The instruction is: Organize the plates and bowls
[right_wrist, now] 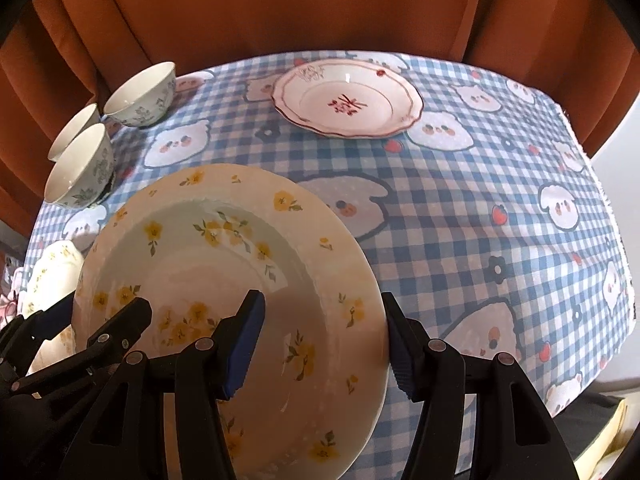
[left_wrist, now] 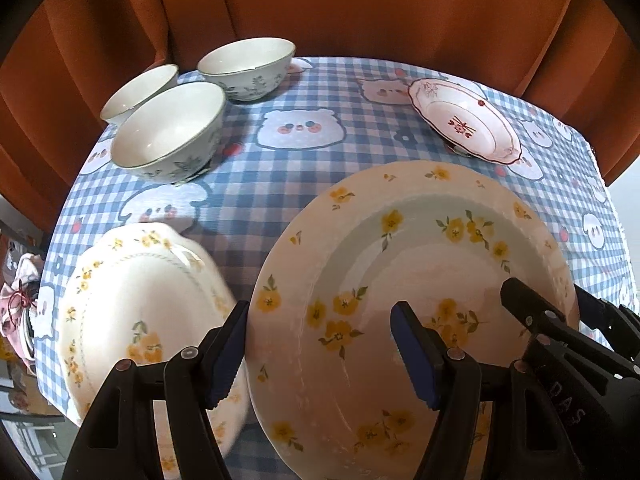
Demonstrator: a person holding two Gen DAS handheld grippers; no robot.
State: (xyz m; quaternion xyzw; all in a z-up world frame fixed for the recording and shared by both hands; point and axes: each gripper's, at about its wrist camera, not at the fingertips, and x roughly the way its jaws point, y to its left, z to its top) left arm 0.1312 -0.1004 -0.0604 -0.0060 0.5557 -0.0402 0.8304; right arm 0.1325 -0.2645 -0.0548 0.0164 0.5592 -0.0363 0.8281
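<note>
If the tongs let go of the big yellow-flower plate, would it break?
Probably. The yellow-flower plate looks like glazed ceramic: stiff and breakable. Its shine suggests slipperiness, so both left tongs and right tongs straddling opposite rims seems sensible. It looks wide, likely heavy.

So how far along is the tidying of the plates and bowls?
Early. Nothing is stacked yet: three bowls stand apart, the red plate and scalloped plate lie separately. In hand: the left gripper and right gripper both clamp the yellow plate. Stacking remains.

Soft even indoor light, mild glare, fisheye bending and dark corners, slight blur
</note>
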